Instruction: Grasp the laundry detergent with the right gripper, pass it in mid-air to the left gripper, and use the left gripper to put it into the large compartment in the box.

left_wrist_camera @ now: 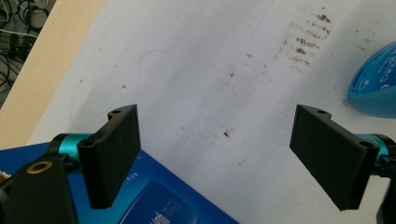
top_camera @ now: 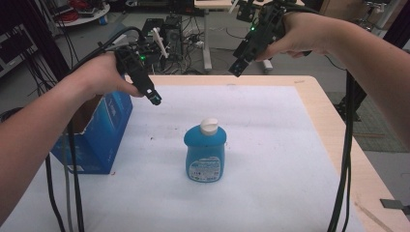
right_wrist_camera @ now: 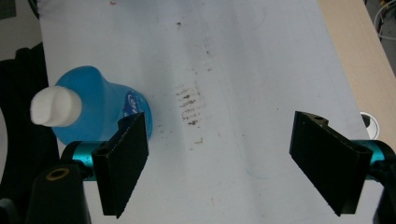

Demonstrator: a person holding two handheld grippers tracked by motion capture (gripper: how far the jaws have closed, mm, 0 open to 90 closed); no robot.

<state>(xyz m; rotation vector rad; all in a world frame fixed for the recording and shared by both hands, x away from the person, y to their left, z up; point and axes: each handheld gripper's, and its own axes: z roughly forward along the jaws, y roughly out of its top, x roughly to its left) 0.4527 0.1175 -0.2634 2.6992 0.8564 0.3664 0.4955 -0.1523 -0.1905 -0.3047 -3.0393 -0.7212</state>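
Observation:
A blue bottle point(top_camera: 205, 153) with a white cap point(top_camera: 209, 125) stands upright on the white sheet near the table's middle. My left gripper point(top_camera: 153, 98) hovers above the sheet to the bottle's upper left, over the blue box's point(top_camera: 99, 135) far corner, its jaws wide apart with nothing between them. In the left gripper view the left gripper point(left_wrist_camera: 233, 154) looks down on stained sheet, with the bottle point(left_wrist_camera: 376, 84) at the right edge. My right gripper point(top_camera: 237, 67) hangs high over the far table edge, open and empty. The right gripper point(right_wrist_camera: 219, 163) sees the bottle point(right_wrist_camera: 100, 114) beyond its left jaw.
An open blue cardboard box stands at the table's left, under my left forearm. The white sheet point(top_camera: 270, 140) carries brown stains. The wooden table edge point(top_camera: 338, 130) runs along the right. Cables hang from both grippers; equipment and wires crowd the floor behind the table.

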